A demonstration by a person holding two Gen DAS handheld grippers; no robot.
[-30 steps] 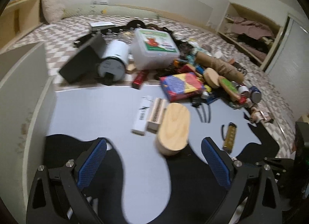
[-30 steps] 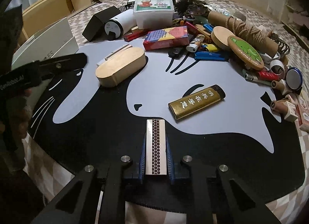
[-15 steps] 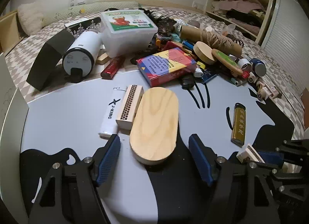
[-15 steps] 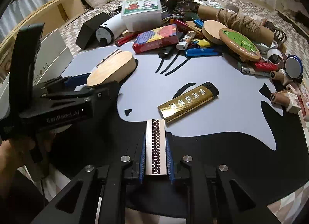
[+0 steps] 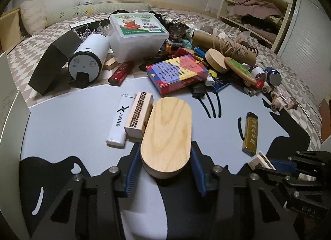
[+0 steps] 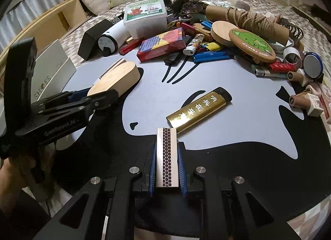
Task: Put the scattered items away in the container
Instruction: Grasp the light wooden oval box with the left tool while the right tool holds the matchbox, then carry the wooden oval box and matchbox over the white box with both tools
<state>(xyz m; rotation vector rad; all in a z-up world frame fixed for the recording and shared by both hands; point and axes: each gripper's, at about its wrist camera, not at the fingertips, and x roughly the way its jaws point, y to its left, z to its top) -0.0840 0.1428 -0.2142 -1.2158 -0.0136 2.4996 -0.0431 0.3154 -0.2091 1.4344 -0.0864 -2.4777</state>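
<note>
the wooden block (image 5: pixel 166 136), that long oval one, lies flat on the grey and black mat (image 5: pixel 68 115), toward the mat's near edge in the left wrist view. the left gripper (image 5: pixel 165 169) has its blue fingers (image 5: pixel 130 169) pressed against both sides of the block's near end, so they're closed on it. a matchbox (image 5: pixel 139 114) sits right against the block's left side, and a white lighter (image 5: pixel 119 123) lies just beside that one.

the right gripper (image 6: pixel 167 164) is clamped tight on a second matchbox (image 6: pixel 166 157), which stands on edge between the fingers with its striking strip facing up, near the mat's front edge. just past its far end is a gold lighter (image 6: pixel 199 109) lying at an angle on the grey part of the mat.

along the mat's far edge there's a whole pile of stuff: a colourful card box (image 5: pixel 176 72), a clear plastic tub (image 5: pixel 137 37) with a green label, a white bottle (image 5: pixel 89 57) on its side, a black box (image 5: pixel 53 64), a cardboard tube wound with twine (image 6: pixel 246 20) and a round green coaster (image 6: pixel 251 44).

off the mat's left edge stands a white box (image 6: pixel 51 70).
</note>
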